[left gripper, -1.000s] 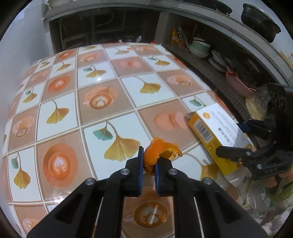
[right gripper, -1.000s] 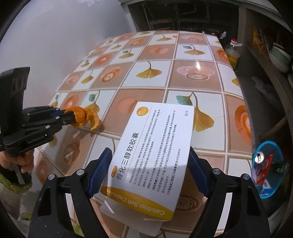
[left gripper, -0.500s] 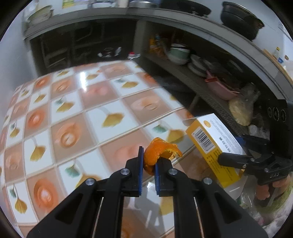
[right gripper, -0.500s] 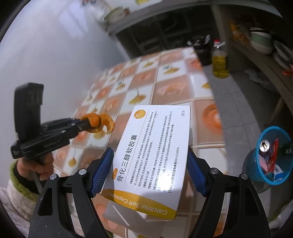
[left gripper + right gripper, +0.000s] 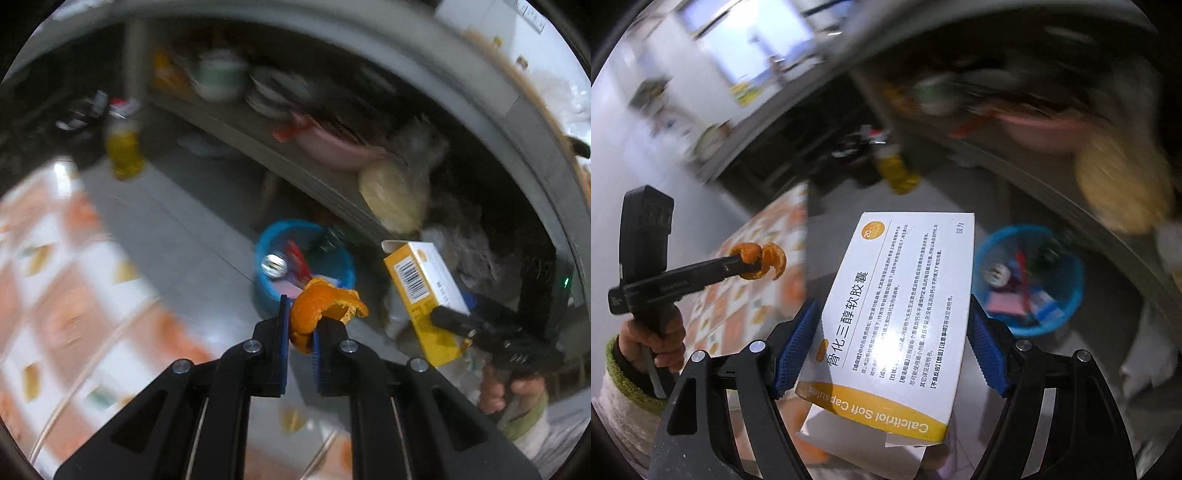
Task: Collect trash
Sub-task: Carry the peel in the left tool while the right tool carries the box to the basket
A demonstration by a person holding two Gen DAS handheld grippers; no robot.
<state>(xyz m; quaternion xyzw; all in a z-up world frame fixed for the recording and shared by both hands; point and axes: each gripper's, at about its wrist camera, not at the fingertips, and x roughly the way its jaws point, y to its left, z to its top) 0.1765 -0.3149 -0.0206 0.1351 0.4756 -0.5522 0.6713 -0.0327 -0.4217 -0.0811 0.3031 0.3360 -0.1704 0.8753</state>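
An orange peel (image 5: 325,310) is pinched in the nearly closed left claw (image 5: 300,334), while a medicine box (image 5: 897,314) is clamped in the widely spread right claw (image 5: 886,354). Both are carried beyond the tiled bench (image 5: 74,295), above the floor. The carrying step appears under way; release over the blue waste bin (image 5: 343,266) is called for next.

You're in a home kitchen: shelf (image 5: 295,155) under a counter stacked with bowls (image 5: 221,79) and a pink basin (image 5: 332,147), oil bottle (image 5: 123,155) on the tiled floor (image 5: 192,221), patterned tablecloth (image 5: 55,314), blue trash basket (image 5: 1067,284) (already holding scraps).
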